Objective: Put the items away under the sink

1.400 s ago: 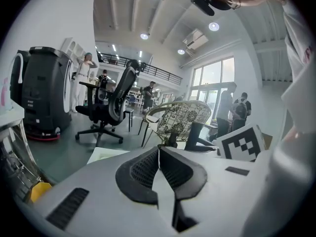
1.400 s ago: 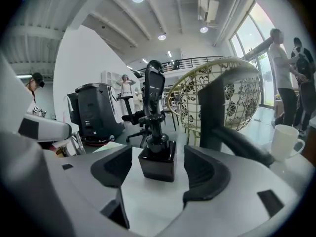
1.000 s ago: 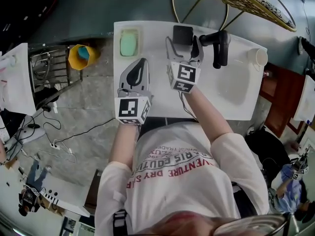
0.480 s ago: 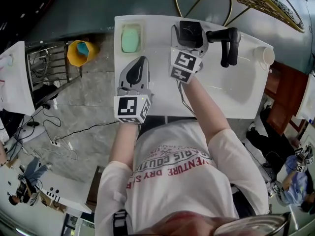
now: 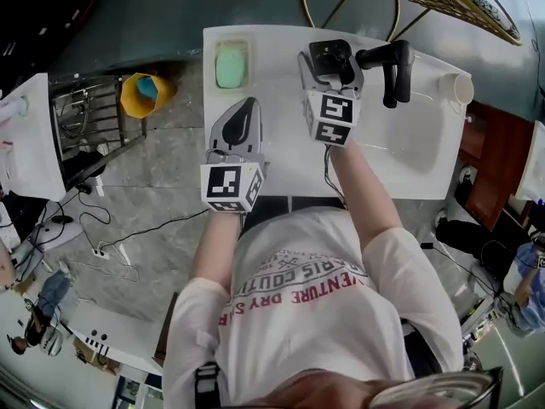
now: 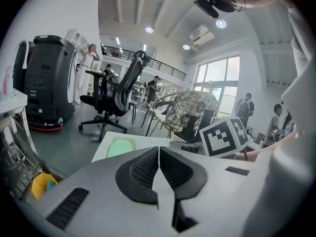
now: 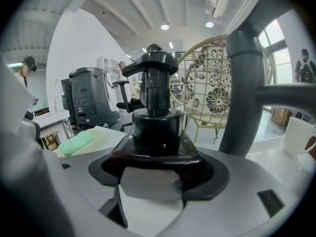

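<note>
A dark pump bottle [image 5: 330,58] with a white label stands at the back of the white sink counter [image 5: 281,143]. My right gripper [image 5: 328,73] is shut on it; in the right gripper view the bottle [image 7: 157,117] fills the space between the jaws. A green soap bar [image 5: 231,65] lies in a dish at the counter's back left corner. My left gripper [image 5: 239,119] hovers over the counter's left part, shut and empty, with its pads [image 6: 148,169] pressed together. The soap bar [image 6: 120,147] lies ahead of it.
A black faucet [image 5: 389,66] rises just right of the bottle, above the basin, close to my right gripper. A white cup [image 5: 458,90] stands at the counter's right end. A yellow bin [image 5: 143,95] and a metal rack sit on the floor to the left.
My right gripper has gone from open around the pump bottle to shut on it. The left gripper has held its place.
</note>
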